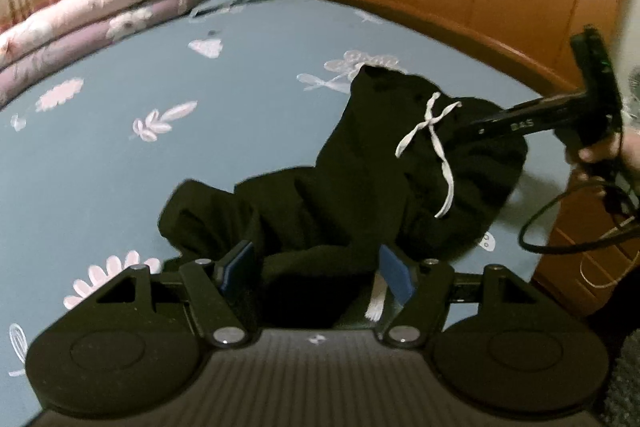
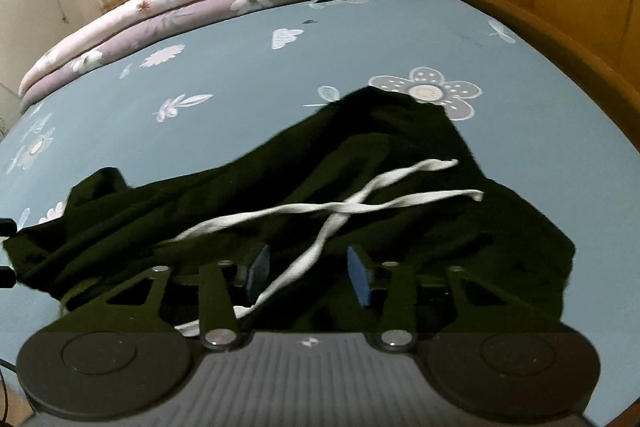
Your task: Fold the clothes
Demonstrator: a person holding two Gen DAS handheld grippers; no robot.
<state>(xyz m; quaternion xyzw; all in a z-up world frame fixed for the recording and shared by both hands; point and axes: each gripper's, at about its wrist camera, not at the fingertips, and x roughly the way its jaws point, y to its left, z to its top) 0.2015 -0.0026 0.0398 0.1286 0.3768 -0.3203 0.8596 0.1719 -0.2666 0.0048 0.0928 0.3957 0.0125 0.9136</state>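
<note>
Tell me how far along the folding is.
Barely started. Nothing looks folded: the black garment lies crumpled on the blue sheet, white drawstring loose across it. In hand: both hand-held grippers, left and right, sit open over the cloth, gripping nothing. Left: spreading it flat, then every fold.

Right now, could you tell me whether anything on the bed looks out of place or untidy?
Yes: the black garment lies bunched and creased on the blue bedsheet, not flat. Its white drawstring is loose and crossed over the fabric. Nothing looks torn or spilled.
</note>
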